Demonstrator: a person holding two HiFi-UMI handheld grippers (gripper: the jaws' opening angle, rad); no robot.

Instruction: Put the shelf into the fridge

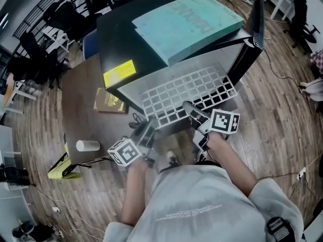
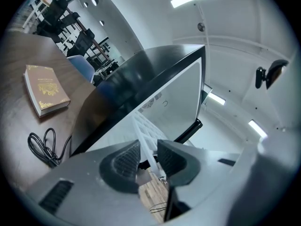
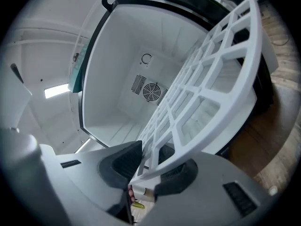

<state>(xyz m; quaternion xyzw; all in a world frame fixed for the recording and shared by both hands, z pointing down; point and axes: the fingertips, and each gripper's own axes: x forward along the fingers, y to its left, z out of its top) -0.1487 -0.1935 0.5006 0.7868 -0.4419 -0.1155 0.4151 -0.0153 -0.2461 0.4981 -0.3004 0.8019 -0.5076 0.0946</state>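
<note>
The white grid shelf [image 1: 186,92] is held level at the mouth of the open black mini fridge [image 1: 118,39], its far edge inside the cavity. My left gripper [image 1: 146,131] grips the shelf's near left edge; in the left gripper view the thin edge [image 2: 146,145] runs between the pads of this gripper [image 2: 148,157], which press on it. My right gripper [image 1: 194,112] holds the near right edge. In the right gripper view the shelf [image 3: 211,93] slants up to the right, its corner caught in that gripper [image 3: 149,157]. The white fridge interior [image 3: 117,69] with a round fan vent [image 3: 151,92] lies beyond.
A teal slab [image 1: 186,19] lies on the fridge top. The fridge door [image 1: 255,24] stands open at the right. A brown table [image 1: 83,100] on the left carries a book [image 1: 109,101], a black cable [image 1: 137,119] and a white cylinder [image 1: 88,145]. Office chairs stand far left.
</note>
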